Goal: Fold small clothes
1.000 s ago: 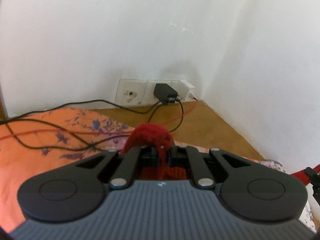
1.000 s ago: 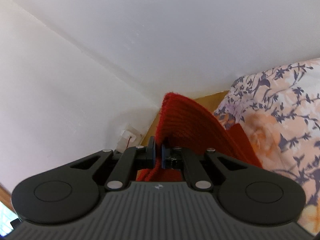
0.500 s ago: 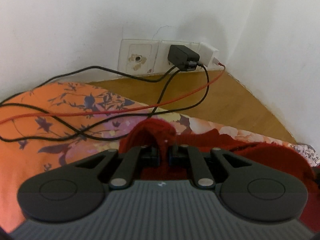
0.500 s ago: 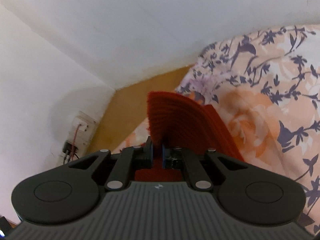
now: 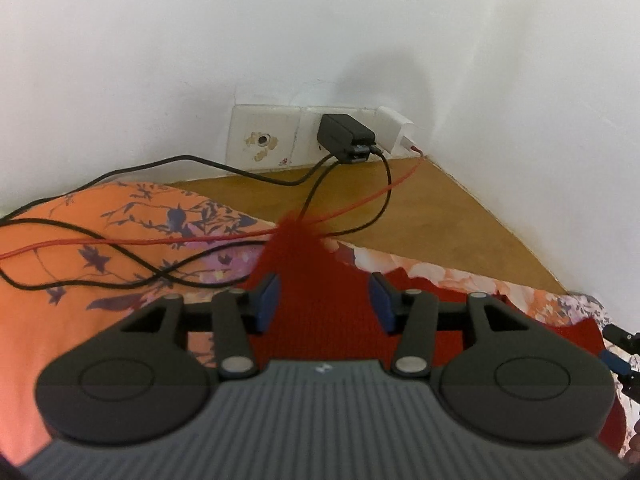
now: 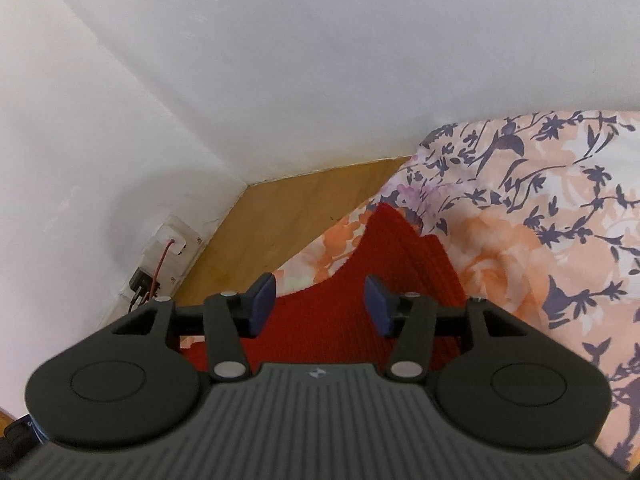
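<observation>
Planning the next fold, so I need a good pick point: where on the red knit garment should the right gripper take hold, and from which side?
Probably the pointed far corner of the red knit garment. It lies flat on the floral bedsheet with its edge exposed there, so the open right gripper could come from above, straddling that edge. The left gripper is open too.

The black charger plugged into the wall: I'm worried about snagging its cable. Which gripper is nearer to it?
Left. The left gripper faces the black charger directly; from the right gripper it sits farther off, leftward.
</observation>
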The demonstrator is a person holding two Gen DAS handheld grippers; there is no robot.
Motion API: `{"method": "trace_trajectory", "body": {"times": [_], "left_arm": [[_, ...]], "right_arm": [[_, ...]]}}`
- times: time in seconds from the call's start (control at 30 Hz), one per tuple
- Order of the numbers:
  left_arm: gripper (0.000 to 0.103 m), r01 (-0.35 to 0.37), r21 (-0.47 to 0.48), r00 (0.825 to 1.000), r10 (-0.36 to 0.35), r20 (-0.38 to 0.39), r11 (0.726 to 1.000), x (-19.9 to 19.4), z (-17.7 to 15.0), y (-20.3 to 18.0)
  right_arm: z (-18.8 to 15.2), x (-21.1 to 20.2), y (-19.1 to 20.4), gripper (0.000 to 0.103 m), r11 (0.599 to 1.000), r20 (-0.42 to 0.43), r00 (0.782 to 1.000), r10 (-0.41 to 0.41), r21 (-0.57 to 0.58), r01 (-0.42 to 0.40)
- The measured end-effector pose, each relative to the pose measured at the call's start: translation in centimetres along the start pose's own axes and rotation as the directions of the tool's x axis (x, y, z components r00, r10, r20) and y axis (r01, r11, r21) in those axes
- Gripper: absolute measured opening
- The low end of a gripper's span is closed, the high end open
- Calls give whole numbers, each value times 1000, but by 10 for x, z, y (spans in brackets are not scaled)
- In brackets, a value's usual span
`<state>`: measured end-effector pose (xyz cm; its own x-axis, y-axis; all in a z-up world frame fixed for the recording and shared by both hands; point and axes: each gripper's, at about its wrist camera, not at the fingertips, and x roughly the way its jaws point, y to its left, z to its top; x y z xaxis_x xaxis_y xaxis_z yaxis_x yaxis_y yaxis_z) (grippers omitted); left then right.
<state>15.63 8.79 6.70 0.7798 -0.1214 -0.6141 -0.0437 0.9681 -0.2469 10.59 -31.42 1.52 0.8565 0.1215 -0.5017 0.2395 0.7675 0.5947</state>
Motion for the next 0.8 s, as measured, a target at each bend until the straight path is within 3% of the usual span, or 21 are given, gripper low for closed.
{"method": "trace_trajectory", "body": {"times": [0.23, 0.8], "left_arm": [[51, -11, 27, 999, 12, -34, 1000, -12, -8, -3], [51, 15, 52, 986, -6, -167, 999, -46, -46, -20]], "right_arm": [[-7, -23, -1, 62, 1000, -4, 1000, -11, -27, 10], [-20, -81, -34, 92, 999, -48, 998, 45, -5, -46]]}}
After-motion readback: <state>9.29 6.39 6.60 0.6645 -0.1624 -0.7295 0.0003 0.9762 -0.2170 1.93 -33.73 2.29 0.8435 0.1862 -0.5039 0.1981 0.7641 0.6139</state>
